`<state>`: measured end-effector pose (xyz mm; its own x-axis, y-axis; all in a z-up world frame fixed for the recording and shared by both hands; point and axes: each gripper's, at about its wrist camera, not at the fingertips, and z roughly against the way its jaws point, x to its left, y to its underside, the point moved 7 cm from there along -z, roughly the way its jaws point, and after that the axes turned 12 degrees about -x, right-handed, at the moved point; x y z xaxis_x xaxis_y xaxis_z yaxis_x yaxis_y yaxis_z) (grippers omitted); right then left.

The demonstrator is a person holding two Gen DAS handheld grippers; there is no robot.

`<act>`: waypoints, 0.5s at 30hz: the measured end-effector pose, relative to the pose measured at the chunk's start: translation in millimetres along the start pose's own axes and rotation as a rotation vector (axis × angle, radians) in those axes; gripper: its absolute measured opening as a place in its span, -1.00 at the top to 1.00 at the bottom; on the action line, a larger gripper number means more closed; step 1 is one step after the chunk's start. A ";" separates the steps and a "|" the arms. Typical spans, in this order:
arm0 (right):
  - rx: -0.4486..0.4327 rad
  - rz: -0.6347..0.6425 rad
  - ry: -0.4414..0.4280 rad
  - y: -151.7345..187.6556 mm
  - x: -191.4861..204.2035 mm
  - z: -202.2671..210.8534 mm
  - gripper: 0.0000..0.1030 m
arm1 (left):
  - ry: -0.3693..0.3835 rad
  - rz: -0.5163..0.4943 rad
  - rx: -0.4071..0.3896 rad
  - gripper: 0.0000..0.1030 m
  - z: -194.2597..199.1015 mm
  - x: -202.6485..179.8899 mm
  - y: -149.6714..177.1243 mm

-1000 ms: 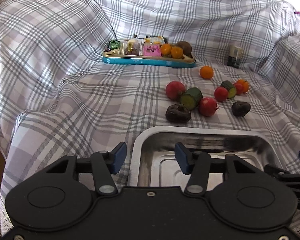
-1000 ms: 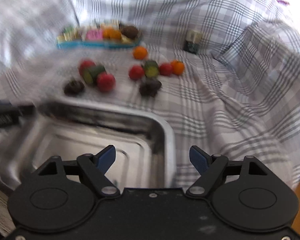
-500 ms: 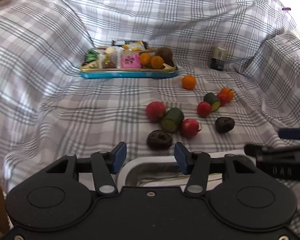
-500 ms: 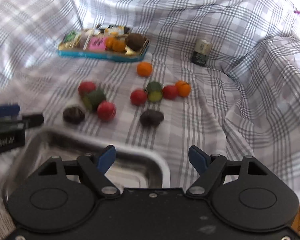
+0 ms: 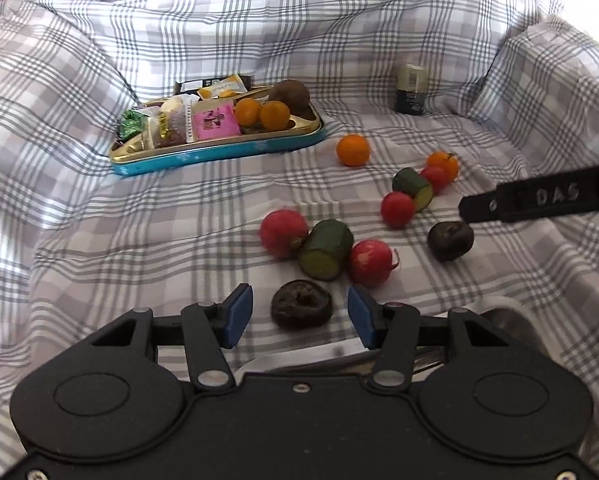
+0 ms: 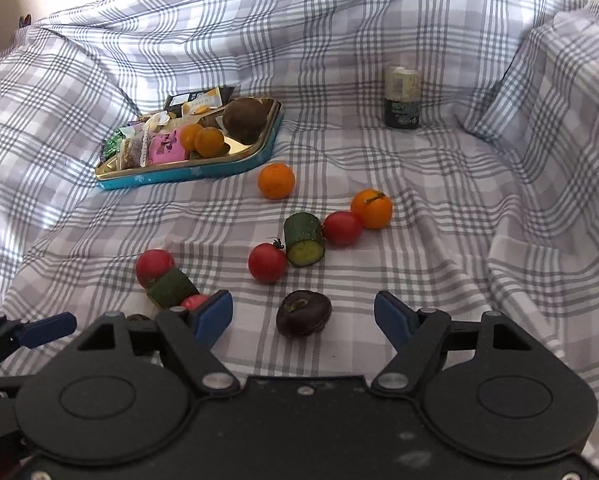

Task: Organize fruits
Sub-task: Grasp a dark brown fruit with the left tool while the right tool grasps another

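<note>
Left gripper [image 5: 299,316]: jaws apart, empty, lined up on a dark wrinkled fruit [image 5: 301,309] lying on the plaid cloth [image 5: 139,240] between the pads, not touched. Right gripper [image 6: 303,316]: jaws wide but closing, nothing pressed; a second dark fruit [image 6: 303,313] sits between its pads, apart from both.

Loose fruit lies mid-cloth: radishes, cucumber chunks [image 5: 326,255], red tomatoes [image 6: 267,262] and oranges [image 6: 276,181], some touching in small clusters. Steel tray rim [image 5: 495,308] shows just behind the left gripper. A blue tin [image 5: 219,148] of snacks and fruit stands farther back.

Handling, judged:
- All pieces look small and light.
- Dark fruits look soft and shrivelled; likely to dent. Take across the widest part, gentle squeeze.
- Tomatoes: smooth, round, thin-skinned; may roll or squirt out. Grip at the equator.
- Cucumber chunks: firmer; hold on the curved rind, not the wet cut faces.
- Soft cloth gives under the pads, so a fold could be pinched too.
</note>
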<state>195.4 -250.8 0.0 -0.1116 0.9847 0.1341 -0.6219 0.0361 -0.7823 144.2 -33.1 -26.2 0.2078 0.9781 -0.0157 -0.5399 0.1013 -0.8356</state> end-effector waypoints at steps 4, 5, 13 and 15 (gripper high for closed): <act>-0.026 -0.047 -0.021 4.0 -6.1 -5.0 -0.51 | 0.004 0.004 -0.015 -0.13 -5.2 0.2 -0.8; -0.036 -0.061 -0.032 3.7 -6.8 -6.4 -0.51 | 0.006 0.002 -0.015 -0.13 -6.7 0.3 -0.1; -0.090 -0.098 -0.037 7.1 -10.5 -19.4 -0.50 | -0.013 0.019 -0.021 -0.13 -17.9 6.4 3.9; -0.103 -0.080 -0.038 7.6 -7.0 -20.3 -0.50 | -0.025 0.009 -0.032 -0.13 -19.3 7.3 4.0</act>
<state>207.2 -254.0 -19.2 -0.0958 0.9708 0.2197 -0.5472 0.1331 -0.8264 159.3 -29.1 -40.2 0.1821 0.9832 -0.0103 -0.5154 0.0865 -0.8526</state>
